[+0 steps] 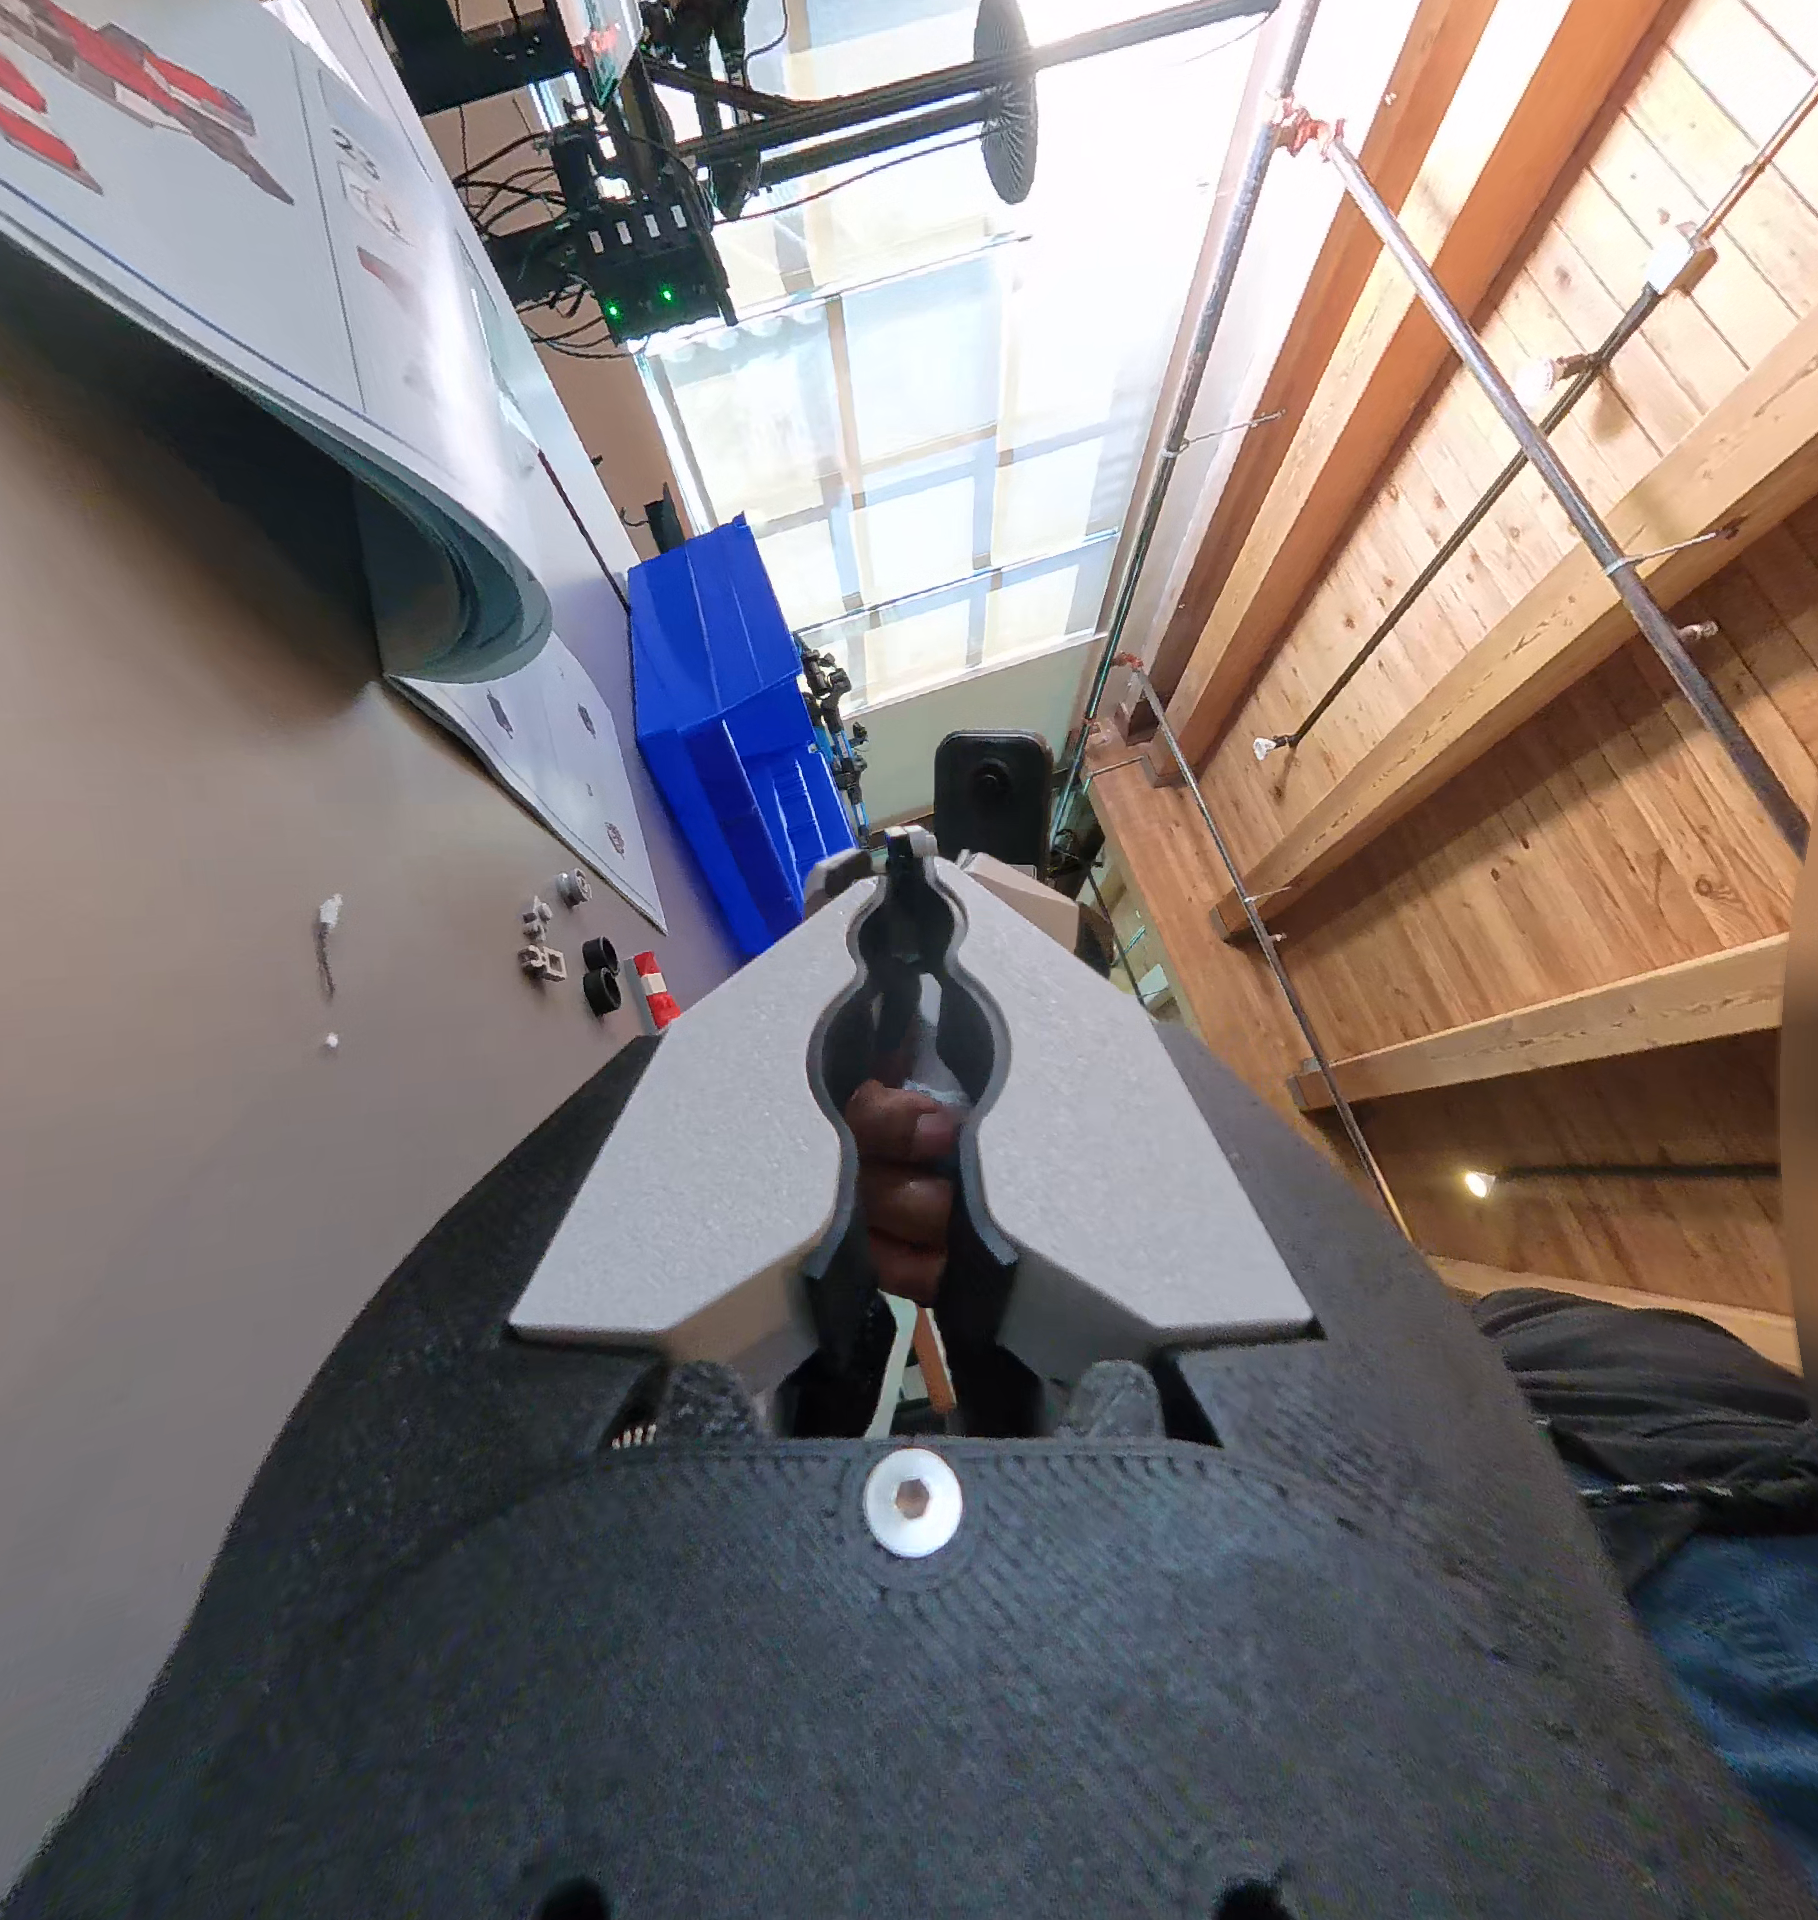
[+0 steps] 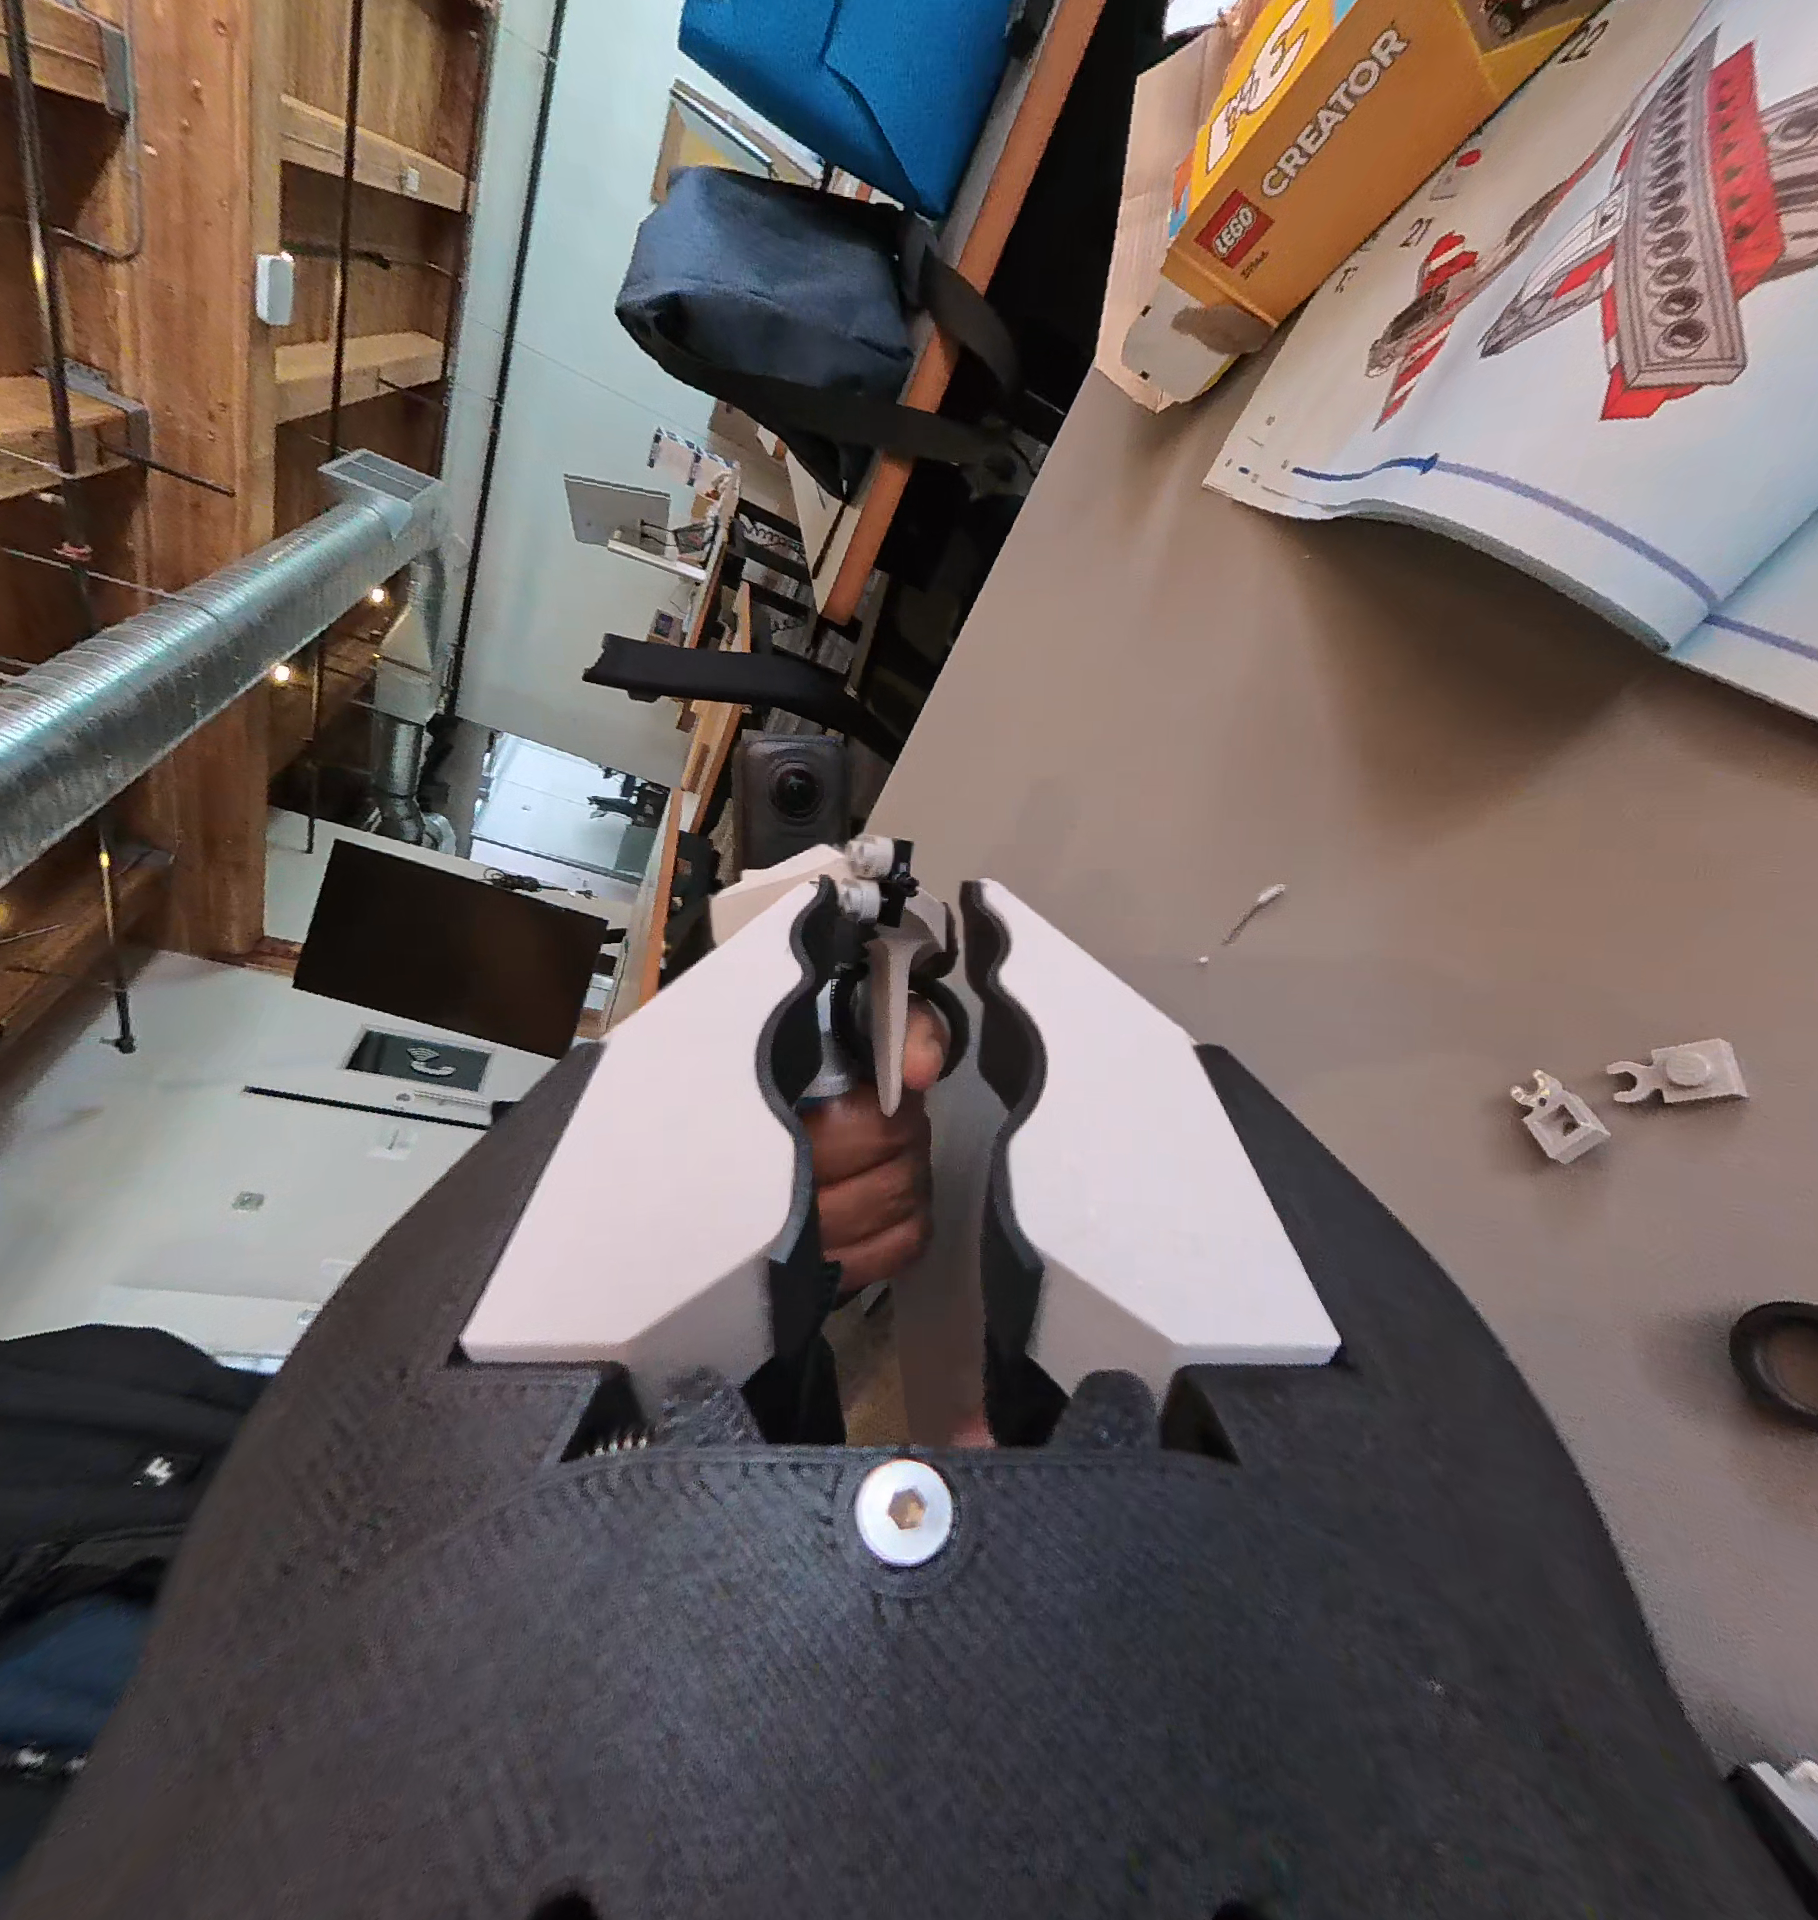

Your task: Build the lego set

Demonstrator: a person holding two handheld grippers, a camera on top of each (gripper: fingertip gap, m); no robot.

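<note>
Both grippers are rolled on their sides and point at each other above the grey table. My left gripper is shut on a small lego assembly of dark and grey parts at its fingertips. In the right wrist view the assembly shows a long grey blade piece, black parts and two white round pieces. My right gripper has its jaws partly open around the assembly, with a gap on the right side. The left gripper's pale fingers show just behind the assembly.
An open instruction booklet lies on the table, with a yellow box beyond it. A blue bin stands further off. Loose parts lie on the table: black tyres, a red-and-white brick, grey clip plates, a black tyre. My two grippers' fingertips are within a few centimetres of each other.
</note>
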